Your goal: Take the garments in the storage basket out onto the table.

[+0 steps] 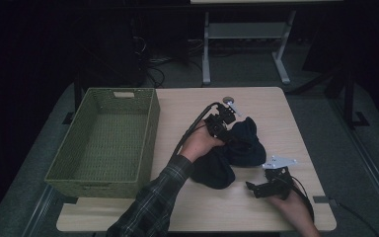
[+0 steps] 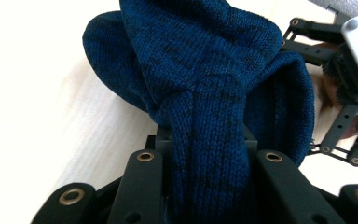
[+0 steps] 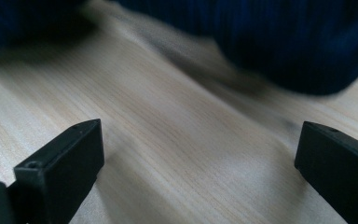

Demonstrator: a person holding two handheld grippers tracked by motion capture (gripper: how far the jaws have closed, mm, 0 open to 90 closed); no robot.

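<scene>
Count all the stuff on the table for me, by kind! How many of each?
Green woven basket: 1
Dark blue knitted garment: 1, though the bundle may be more than one piece
Grippers: 2, the left gripper and the right gripper
Small round grey thing near the table's far edge: 1
Total: 5

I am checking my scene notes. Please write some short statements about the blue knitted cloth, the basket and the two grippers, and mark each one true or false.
1. The left gripper grips the blue knitted cloth. True.
2. The green basket holds the cloth. False: nothing lies in it; the cloth is on the table.
3. The right gripper is open, with nothing between its jaws. True.
4. The basket stands right of the cloth. False: left.
</scene>
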